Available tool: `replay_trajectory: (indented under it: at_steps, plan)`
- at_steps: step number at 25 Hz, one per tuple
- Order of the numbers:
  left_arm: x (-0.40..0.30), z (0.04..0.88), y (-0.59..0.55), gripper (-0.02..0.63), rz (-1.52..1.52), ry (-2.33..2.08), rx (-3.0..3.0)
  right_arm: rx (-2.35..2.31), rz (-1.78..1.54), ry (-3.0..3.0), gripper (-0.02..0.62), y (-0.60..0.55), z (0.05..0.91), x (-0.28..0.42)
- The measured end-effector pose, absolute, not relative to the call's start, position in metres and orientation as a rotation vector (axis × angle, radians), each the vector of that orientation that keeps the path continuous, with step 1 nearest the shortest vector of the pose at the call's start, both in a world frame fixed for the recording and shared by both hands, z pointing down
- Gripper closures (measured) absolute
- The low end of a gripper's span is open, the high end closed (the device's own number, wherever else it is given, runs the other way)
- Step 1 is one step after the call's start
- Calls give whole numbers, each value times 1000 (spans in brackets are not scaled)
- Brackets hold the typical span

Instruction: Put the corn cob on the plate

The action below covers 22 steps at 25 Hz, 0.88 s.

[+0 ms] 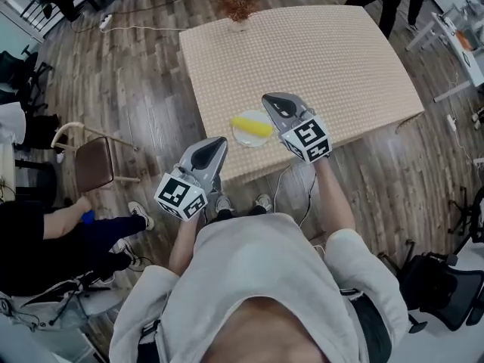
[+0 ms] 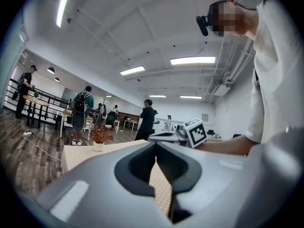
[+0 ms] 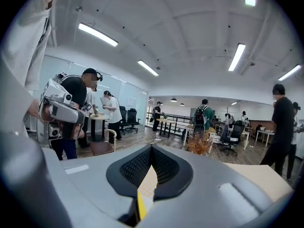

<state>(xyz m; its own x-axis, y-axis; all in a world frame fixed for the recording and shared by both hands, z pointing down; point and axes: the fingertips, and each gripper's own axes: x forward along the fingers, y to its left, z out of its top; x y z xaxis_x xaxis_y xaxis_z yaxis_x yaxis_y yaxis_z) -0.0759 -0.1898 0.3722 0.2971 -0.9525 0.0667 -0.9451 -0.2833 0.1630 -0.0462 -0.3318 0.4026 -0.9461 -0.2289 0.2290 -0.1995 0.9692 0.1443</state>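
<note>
Yellow corn cob (image 1: 252, 126) lies on its side across a small white plate (image 1: 240, 139), which sits on the pale woven-topped bench (image 1: 302, 59) close to its near edge, around 6 o'clock of the top. At 3 o'clock of the plate in the head view is the right gripper (image 1: 268, 97), apart from the cob, its fingers (image 3: 135, 167) pressed together on nothing; a sliver of yellow shows low in the gap behind them. The left gripper (image 1: 221, 139) sits at 7 o'clock of the plate, off the bench's edge, fingers (image 2: 137, 167) likewise closed tip to tip and empty. A dried potted plant (image 1: 238, 6) stands at the bench's 12 o'clock edge. A brown-seated chair (image 1: 94, 161) stands on the wooden floor at 9 o'clock of the left gripper.
</note>
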Motion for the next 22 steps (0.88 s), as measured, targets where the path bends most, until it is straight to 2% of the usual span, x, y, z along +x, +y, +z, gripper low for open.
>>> replay_trajectory:
  at_steps: [11, 22]
  plan:
    - [-39, 355, -209, 598, -56, -1726, 2482, 479, -206, -2944, 597, -313, 369, 5]
    - [11, 355, -219, 598, -36, -1647, 2523, 602, -35, -3005, 597, -259, 372, 64]
